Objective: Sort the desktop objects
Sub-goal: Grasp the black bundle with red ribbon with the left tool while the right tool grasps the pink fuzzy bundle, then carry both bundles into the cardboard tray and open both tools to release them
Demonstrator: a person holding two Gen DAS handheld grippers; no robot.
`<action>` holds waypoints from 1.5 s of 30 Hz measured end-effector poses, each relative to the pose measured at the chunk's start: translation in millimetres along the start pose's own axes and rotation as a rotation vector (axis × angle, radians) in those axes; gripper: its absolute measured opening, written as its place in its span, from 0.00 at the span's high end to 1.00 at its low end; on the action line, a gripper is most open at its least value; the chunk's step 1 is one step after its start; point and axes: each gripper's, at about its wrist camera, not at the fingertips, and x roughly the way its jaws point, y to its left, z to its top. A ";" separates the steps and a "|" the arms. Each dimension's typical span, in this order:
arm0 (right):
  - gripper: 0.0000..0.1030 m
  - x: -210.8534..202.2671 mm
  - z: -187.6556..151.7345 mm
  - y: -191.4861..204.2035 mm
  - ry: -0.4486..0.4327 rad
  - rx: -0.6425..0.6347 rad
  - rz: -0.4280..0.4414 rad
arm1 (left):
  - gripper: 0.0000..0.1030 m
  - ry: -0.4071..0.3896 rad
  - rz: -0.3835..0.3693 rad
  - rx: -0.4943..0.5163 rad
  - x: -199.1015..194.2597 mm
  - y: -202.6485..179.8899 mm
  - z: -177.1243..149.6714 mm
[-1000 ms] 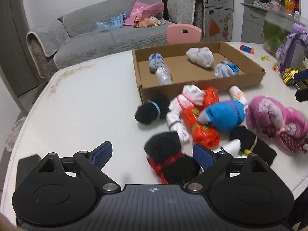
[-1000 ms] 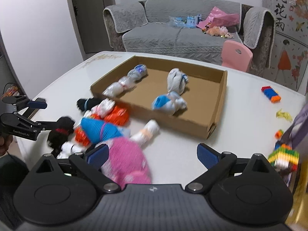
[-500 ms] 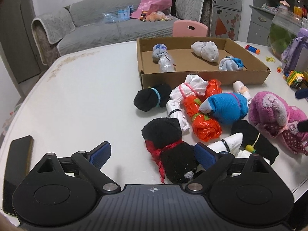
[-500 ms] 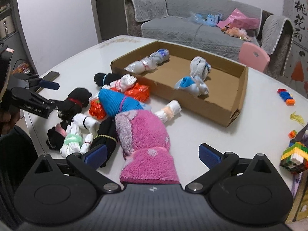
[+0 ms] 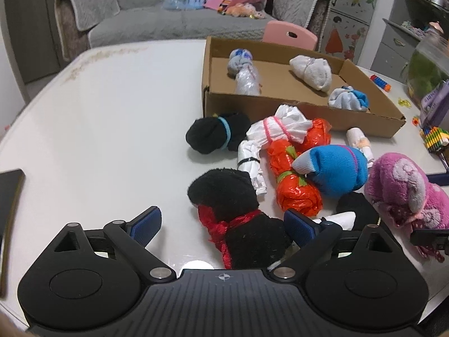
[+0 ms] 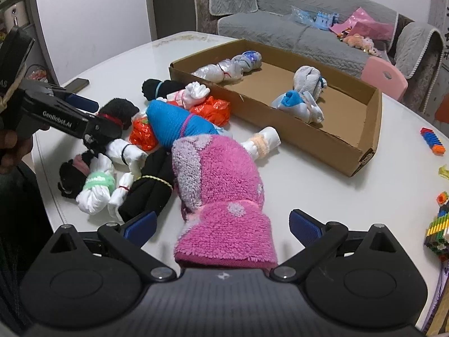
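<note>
left gripper (image 5: 223, 224): jaws wide, closing, straddling a fuzzy black sock roll (image 5: 238, 224) tied red; its near end is hidden by the housing. right gripper (image 6: 221, 227): jaws wide, closing, around a plush pink sock (image 6: 221, 196), pads clear, beside the cardboard box (image 6: 308, 137).

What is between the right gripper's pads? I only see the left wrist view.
Observer: The pink sock lies between the right gripper pads, not pinched; its jaws are closing.
Operator: What's hidden below my camera?
Observer: A white bundle with a green band.
Operator: And beside it?
Observer: A black bundle with a pink band.
</note>
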 end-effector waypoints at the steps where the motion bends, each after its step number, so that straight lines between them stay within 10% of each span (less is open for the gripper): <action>1: 0.13 2.1 -0.1 -0.3 0.004 0.009 0.003 | 0.14 0.009 -0.006 -0.007 2.0 1.0 -0.6; 5: 0.36 9.4 -5.4 -2.1 0.025 0.032 0.007 | 0.37 0.009 0.018 -0.004 4.4 1.9 -2.8; 11: 0.44 11.3 -13.4 -9.7 0.013 0.076 0.031 | 0.50 -0.010 0.010 0.005 1.5 6.5 -4.0; 30: 0.49 -7.5 -19.5 -22.5 -0.041 0.134 0.014 | 0.51 -0.109 0.054 0.097 -25.2 7.6 -12.5; 45: 0.49 -59.5 14.6 -52.5 -0.156 0.168 -0.027 | 0.51 -0.222 0.027 0.177 -83.9 0.3 43.6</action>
